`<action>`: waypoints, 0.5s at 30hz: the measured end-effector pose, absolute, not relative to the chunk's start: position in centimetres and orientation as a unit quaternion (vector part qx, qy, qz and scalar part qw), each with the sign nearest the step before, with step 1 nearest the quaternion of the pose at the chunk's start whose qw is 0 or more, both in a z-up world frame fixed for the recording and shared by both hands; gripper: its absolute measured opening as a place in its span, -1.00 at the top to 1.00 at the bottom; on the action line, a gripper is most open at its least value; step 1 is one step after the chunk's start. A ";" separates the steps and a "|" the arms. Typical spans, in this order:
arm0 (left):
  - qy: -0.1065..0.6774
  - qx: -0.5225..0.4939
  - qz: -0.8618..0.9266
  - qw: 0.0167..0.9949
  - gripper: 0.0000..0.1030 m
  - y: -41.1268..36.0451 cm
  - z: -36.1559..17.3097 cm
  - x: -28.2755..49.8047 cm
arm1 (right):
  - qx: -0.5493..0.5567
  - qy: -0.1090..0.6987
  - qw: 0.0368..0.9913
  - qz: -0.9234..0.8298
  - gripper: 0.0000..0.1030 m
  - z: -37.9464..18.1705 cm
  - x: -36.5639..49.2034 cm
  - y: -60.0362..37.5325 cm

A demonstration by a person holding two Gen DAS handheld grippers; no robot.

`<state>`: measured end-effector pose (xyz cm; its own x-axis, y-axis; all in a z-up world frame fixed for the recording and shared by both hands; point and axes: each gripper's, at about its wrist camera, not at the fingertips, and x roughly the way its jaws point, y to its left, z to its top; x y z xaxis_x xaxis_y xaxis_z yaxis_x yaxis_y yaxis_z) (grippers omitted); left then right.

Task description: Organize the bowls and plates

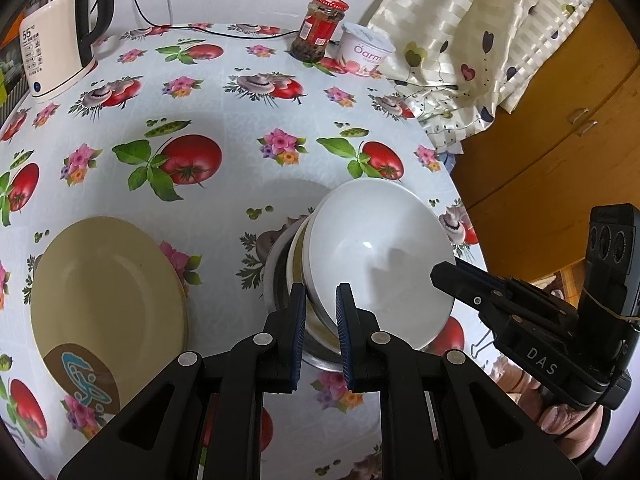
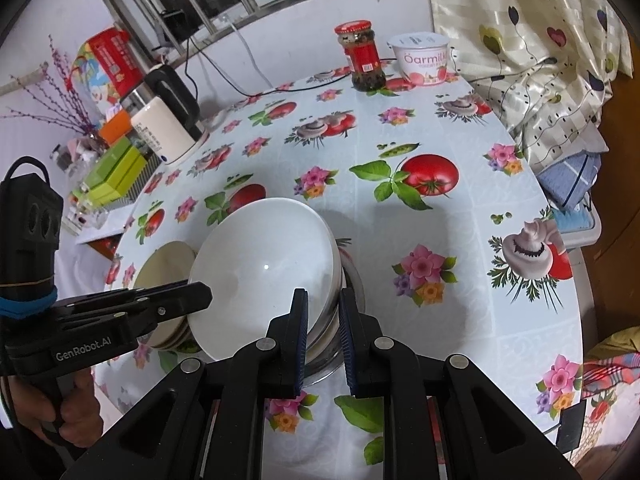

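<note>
A white bowl [image 1: 380, 248] [image 2: 264, 264] sits tilted on top of a nested stack, over a cream bowl [image 1: 296, 260] and a steel bowl [image 1: 276, 264] [image 2: 354, 280]. My left gripper [image 1: 321, 320] [image 2: 202, 292] is shut on the stack's left rim. My right gripper [image 2: 323, 320] [image 1: 444, 276] is shut on the opposite rim. Whether the stack rests on the flowered tablecloth [image 1: 240, 120] or hangs just above it, I cannot tell. A yellow plate [image 1: 108, 304] [image 2: 168, 260] with a brown label lies flat to the left of the stack.
At the back of the table stand a cream kettle [image 1: 52, 52] [image 2: 168, 132], a red-lidded jar [image 1: 320, 28] [image 2: 362, 56] and a yoghurt tub [image 1: 366, 50] [image 2: 422, 60]. A curtain [image 1: 480, 40] hangs at the right edge, by a wooden cabinet [image 1: 560, 120].
</note>
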<state>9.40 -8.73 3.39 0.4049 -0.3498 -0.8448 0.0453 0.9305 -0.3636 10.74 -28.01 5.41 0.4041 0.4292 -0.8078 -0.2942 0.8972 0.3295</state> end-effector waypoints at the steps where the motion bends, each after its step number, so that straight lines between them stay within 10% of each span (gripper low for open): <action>1: 0.533 -0.143 -0.119 0.825 0.69 -8.7 3.4 9.4 | 0.067 0.502 0.835 0.217 0.70 5.4 10.8 -28.0; 15: 0.539 -0.142 -0.118 0.822 0.69 -8.5 3.1 9.4 | 0.060 0.517 0.825 0.219 0.66 4.7 11.0 -27.6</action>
<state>9.44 -8.50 3.05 0.3903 -0.3472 -0.8527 0.0418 0.9319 -0.3604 11.03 -27.56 4.73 0.3691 0.4234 -0.8274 -0.2998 0.8969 0.3252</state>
